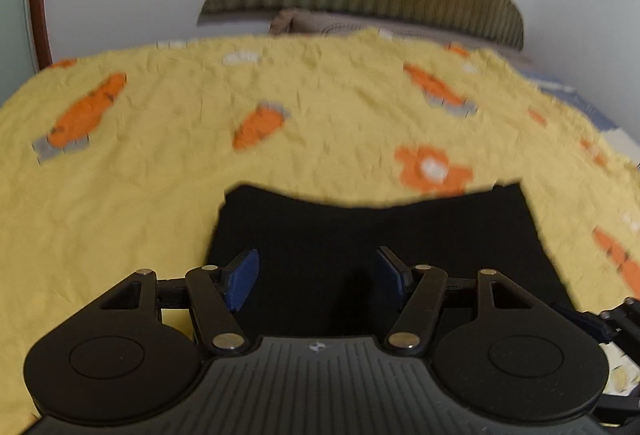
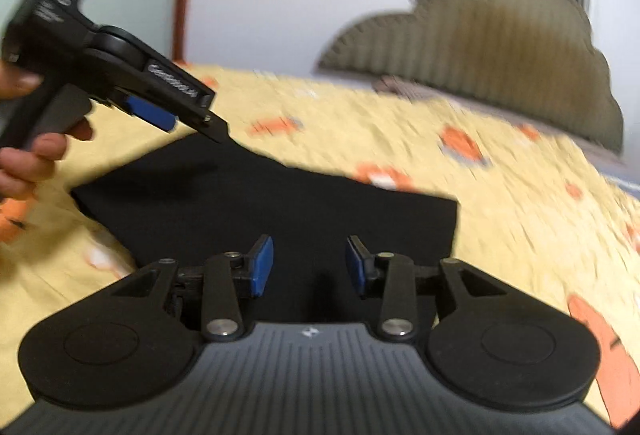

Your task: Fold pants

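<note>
The black pants lie flat as a compact matte rectangle on my crinkled yellow carrot-print bedspread, so the folding looks nearly finished. My left gripper and right gripper hover spread wide at six o'clock, holding nothing; next I'd smooth the edges.

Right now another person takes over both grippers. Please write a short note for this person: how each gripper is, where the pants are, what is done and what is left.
Left gripper: open, holds nothing, over the near-left part of the black pants.
Right gripper: open, holds nothing, over the near edge of the pants.
Pants: they lie flat on the yellow bedspread as a compact dark shape, so at least one fold seems done. The blur and the dark cloth hide the layers.
Left to do: check whether one more fold is needed; if so, grip two corners and fold across, then smooth.
</note>
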